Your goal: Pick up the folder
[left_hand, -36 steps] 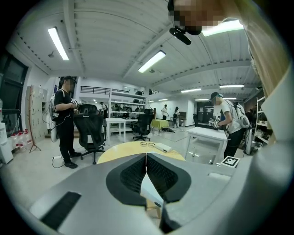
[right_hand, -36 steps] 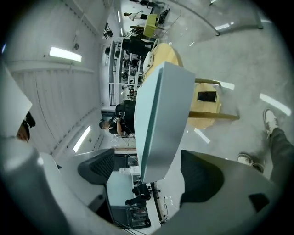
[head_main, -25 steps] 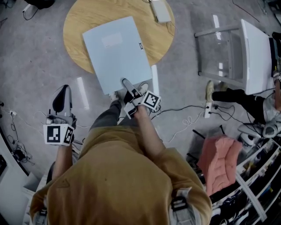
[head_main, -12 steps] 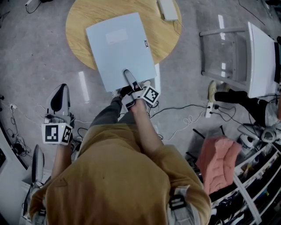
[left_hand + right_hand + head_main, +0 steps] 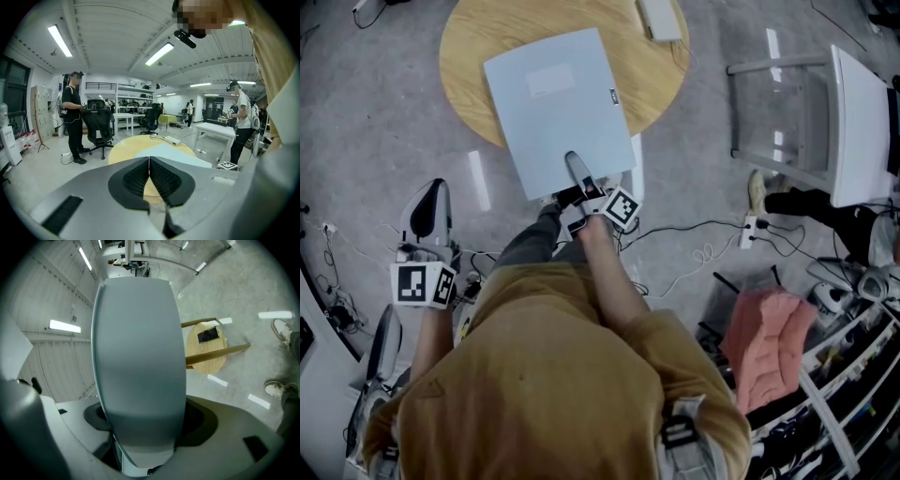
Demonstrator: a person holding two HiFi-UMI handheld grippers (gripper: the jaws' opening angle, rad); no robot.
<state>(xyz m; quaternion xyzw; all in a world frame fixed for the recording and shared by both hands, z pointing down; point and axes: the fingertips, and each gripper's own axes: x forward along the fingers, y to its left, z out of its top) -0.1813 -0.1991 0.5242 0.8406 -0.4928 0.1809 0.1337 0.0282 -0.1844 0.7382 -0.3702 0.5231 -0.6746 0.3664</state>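
Note:
A light grey folder (image 5: 558, 103) lies flat on the round wooden table (image 5: 469, 56), its near end jutting over the table's edge. My right gripper (image 5: 579, 180) is at that near end, one jaw over the top face and the other below. In the right gripper view the folder's (image 5: 138, 357) thick end fills the gap between the dark pads. The jaws are closing around it and I count them open. My left gripper (image 5: 431, 199) hangs low at the left, apart from the table, pads (image 5: 140, 176) together on nothing.
A white flat device (image 5: 660, 19) lies at the table's far edge. A white chair (image 5: 853, 122) stands to the right, with cables and a power strip (image 5: 747, 230) on the floor. A pink cushion (image 5: 769, 342) is lower right. People and an office chair (image 5: 101, 124) stand beyond the table.
My right gripper has slid a little farther onto the folder's near end. The folder and my left gripper have stayed in place.

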